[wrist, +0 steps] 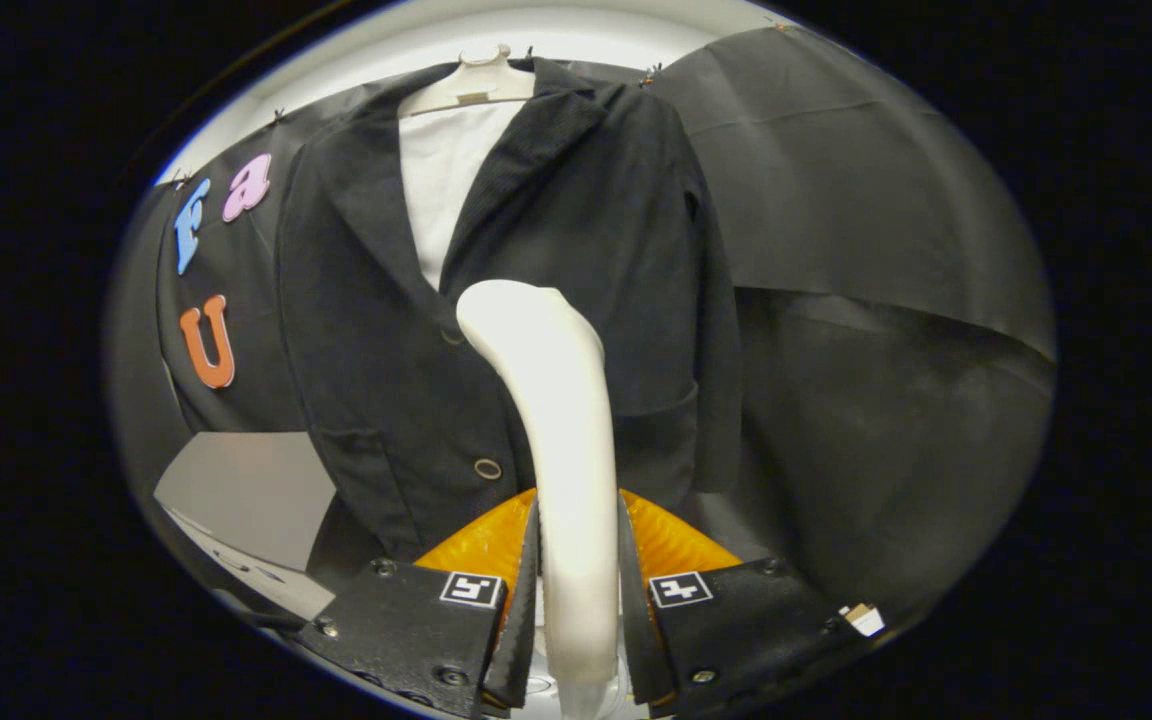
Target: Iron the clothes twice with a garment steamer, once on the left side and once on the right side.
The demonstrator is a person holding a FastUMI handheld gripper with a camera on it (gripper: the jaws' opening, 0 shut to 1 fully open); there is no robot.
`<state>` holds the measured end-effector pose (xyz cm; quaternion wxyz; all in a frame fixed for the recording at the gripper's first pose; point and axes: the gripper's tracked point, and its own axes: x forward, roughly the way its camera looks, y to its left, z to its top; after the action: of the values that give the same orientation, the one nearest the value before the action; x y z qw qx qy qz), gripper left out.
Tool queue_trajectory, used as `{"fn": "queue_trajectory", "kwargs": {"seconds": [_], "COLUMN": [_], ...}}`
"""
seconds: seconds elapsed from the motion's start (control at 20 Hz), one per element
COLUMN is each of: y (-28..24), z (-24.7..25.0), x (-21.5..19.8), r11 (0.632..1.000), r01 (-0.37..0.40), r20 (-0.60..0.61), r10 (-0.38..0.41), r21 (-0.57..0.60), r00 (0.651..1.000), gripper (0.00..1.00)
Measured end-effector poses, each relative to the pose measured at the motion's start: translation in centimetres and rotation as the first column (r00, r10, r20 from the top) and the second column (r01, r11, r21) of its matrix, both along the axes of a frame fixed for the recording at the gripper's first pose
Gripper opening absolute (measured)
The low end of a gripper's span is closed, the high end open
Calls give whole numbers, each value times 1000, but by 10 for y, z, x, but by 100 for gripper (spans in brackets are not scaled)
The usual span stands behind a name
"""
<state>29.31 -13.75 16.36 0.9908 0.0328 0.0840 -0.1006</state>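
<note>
Your gripper [576,590] is clamped on the garment steamer [556,430]; both fingers [524,600] press against the sides of its white handle, one on each side, with the handle filling the gap between them. The steamer rises upright from between the fingers and curves at its top toward the jacket; its rounded head sits just in front of the jacket's front, close to the centre closure, though you cannot tell from here whether the head touches the cloth.

The dark jacket [376,330] hangs straight ahead of you, beyond the fingers, on a pale dress form [476,80] whose neck shows above the collar; a white shirt [441,180] shows in the V between the lapels. One round button [487,468] sits low on the front, just beside the steamer's handle; another is partly hidden behind the steamer's head. A pocket flap lies on each lower front panel, one on either side of the steamer; one sleeve [716,350] hangs down along the jacket's far side.

Behind the jacket hangs the booth's black cloth wall [886,250], with a fold running across it; a grey panel [246,490] stands low, near the jacket's hem and just beyond one finger. A small white tag [864,618] lies beside the other finger's mount.
</note>
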Motion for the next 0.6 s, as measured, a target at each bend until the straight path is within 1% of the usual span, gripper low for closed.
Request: {"fn": "queue_trajectory", "kwargs": {"seconds": [0.2, 0.6], "y": [0, -2], "z": [-22, -47], "x": [2, 3], "r11": [1000, 1000], "r01": [1, 5], "r20": [-32, -65], "r10": [-1, -4], "r21": [9, 8], "r00": [999, 998], "gripper": [41, 41]}}
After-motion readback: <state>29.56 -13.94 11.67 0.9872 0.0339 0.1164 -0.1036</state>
